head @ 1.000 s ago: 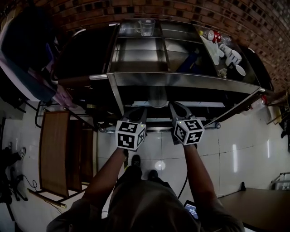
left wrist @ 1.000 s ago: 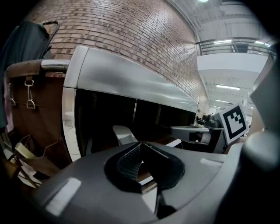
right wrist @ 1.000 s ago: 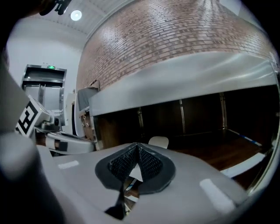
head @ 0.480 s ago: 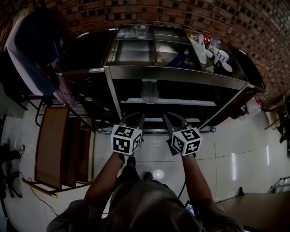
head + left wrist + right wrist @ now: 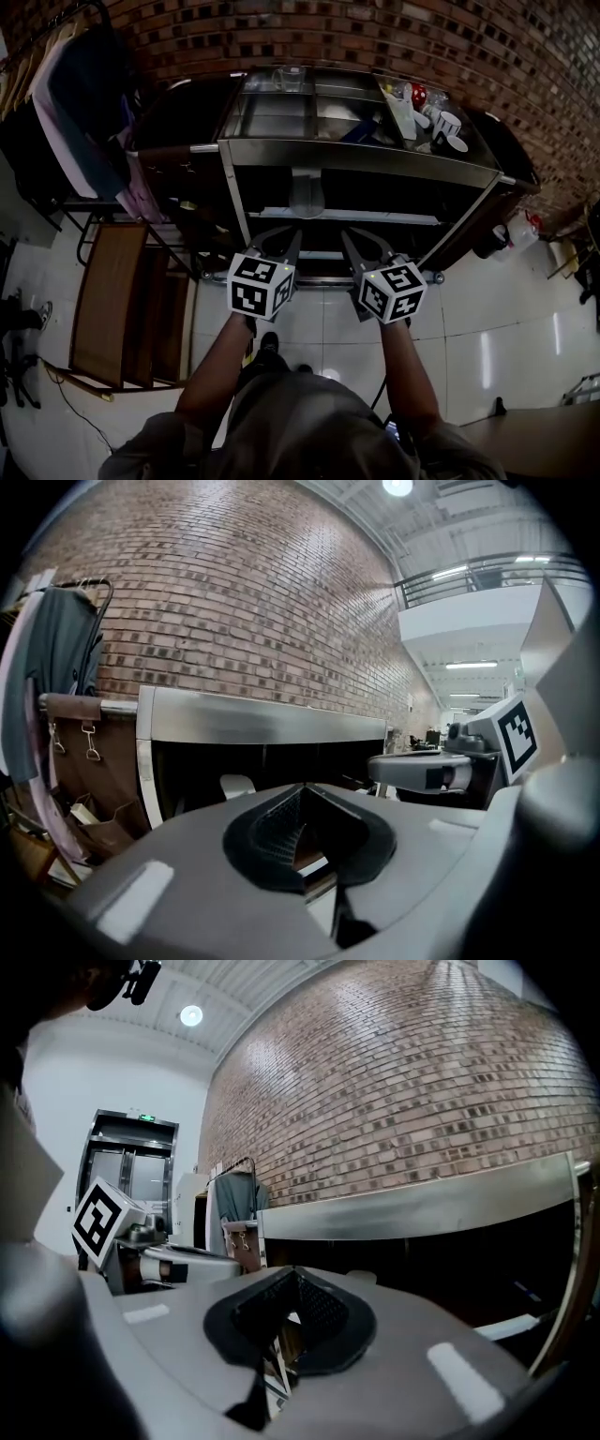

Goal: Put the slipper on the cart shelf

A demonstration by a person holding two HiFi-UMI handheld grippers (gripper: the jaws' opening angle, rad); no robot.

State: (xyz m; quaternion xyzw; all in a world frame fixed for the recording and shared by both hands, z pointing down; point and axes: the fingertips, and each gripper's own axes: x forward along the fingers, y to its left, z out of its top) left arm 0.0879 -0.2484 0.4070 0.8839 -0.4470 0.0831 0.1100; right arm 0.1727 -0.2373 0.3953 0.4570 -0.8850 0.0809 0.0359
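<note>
A pale slipper lies on the cart's middle shelf, under the steel top; in the left gripper view the slipper shows as a light shape in the dark shelf opening. My left gripper and right gripper hover side by side in front of the cart, short of the shelf and apart from the slipper. The left gripper has its tips together and holds nothing. So does the right gripper, shut and empty.
The steel cart top carries a glass jug, white mugs and a red item. Clothes hang on a rack at the left, above a wooden frame. A brick wall stands behind.
The cart sits higher and a little smaller in the head view than a second ago. Both grippers stay shut, side by side, and have drifted slightly left in the picture.
</note>
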